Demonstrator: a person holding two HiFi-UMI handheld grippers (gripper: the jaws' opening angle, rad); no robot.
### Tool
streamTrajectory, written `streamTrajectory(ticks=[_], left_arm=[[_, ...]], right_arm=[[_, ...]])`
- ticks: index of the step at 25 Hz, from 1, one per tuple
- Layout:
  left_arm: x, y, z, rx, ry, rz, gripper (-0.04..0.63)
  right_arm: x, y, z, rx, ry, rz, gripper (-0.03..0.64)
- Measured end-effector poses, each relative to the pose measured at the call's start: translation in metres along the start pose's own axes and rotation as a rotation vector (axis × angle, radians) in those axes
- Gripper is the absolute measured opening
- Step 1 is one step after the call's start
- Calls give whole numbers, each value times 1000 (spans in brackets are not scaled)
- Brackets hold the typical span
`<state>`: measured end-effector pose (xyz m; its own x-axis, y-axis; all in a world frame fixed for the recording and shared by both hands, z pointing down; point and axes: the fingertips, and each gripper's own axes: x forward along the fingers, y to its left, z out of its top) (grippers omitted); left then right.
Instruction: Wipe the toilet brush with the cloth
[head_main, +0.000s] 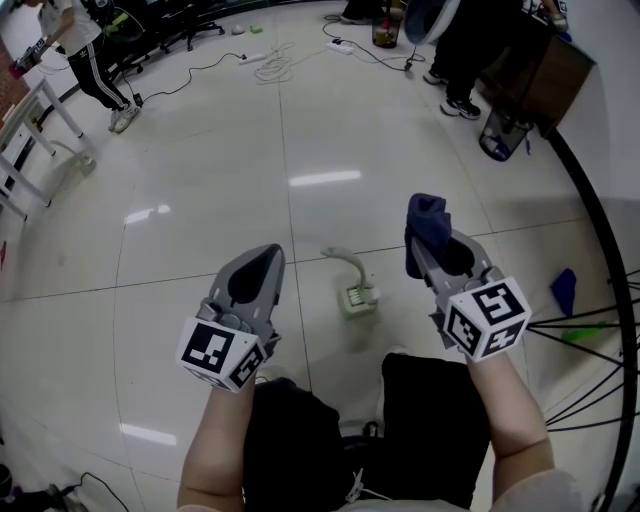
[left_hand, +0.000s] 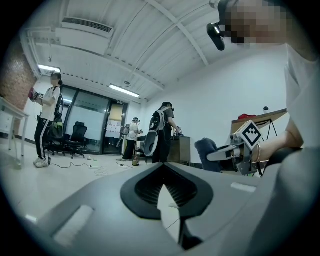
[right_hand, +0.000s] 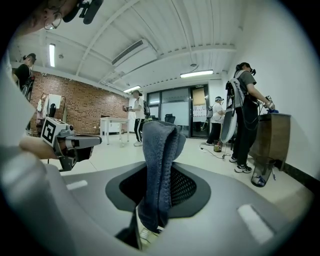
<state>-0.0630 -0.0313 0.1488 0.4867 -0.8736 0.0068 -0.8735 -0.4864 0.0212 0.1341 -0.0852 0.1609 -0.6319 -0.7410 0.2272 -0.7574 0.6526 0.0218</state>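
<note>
1. Our right gripper (head_main: 435, 243) pinches the dark blue cloth (right_hand: 161, 160), folded upright
2. Our left gripper (head_main: 262, 262) is closed, empty
3. The pale green toilet brush (head_main: 356, 288) lies on the floor (head_main: 200, 200) between them

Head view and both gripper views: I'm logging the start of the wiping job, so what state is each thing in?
left gripper: shut, nothing between its jaws.
right gripper: shut on the cloth.
cloth: dark blue, pinched, folded top sticking out past the jaws.
toilet brush: lying on the floor, apart from both grippers.
</note>
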Motion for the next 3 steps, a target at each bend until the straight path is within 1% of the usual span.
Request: streamTrajectory(ticks=[3], left_arm=[[0, 2, 2, -13, -8, 1, -6]], right_arm=[[1, 0, 0, -1, 9, 5, 104]])
